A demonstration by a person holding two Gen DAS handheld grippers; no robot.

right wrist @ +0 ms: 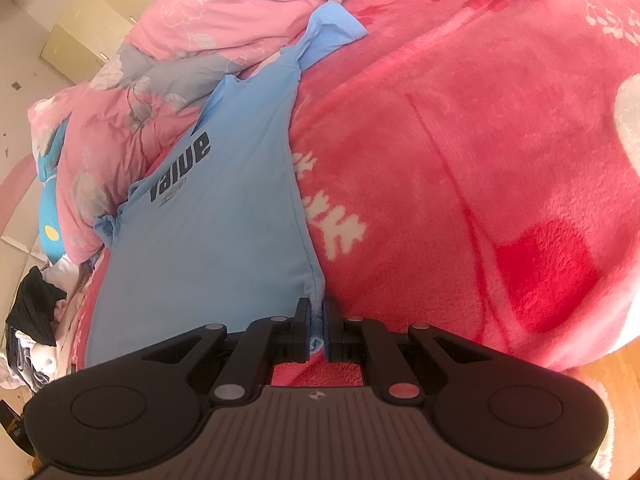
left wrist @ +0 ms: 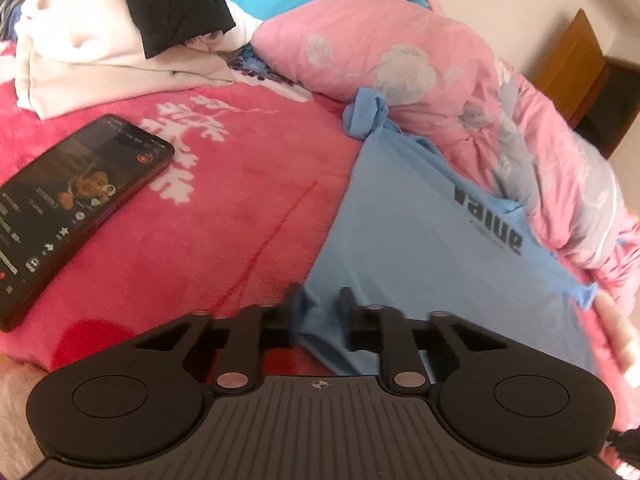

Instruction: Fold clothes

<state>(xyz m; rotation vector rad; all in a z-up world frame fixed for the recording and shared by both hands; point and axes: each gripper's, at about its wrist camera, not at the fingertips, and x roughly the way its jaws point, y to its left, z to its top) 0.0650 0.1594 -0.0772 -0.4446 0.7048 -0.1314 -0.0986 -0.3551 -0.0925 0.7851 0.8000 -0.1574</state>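
- Light blue T-shirt spread flat on the pink fleece blanket of the bed, dark lettering across the chest, collar end toward 12 o'clock in both wrist views.
- In the left wrist view, hem corner of the shirt bunched between the fingers of the left tool; fingers a little apart in the blurred picture, cloth filling the gap, taken as clamped on the hem.
- Twisted sleeve of the shirt knotted up at about 1 o'clock from that tool, touching the pink flowered quilt.
- Quilt heaped along the shirt's far edge, from 12 round to 3 o'clock.
- Phone with a lit screen lying on the blanket at 10 o'clock, well apart from the shirt.
- White and black clothes piled at 11 o'clock, beyond the phone.
- In the right wrist view, right tool pinched nearly shut on the other hem corner of the T-shirt, a thin fold of blue cloth showing between the pads.
- Shirt stretched from that tool up toward 11 o'clock, its side seam running beside the white pattern of the blanket.
- Quilt at 10 to 11 o'clock in that view, against the shirt's shoulder.
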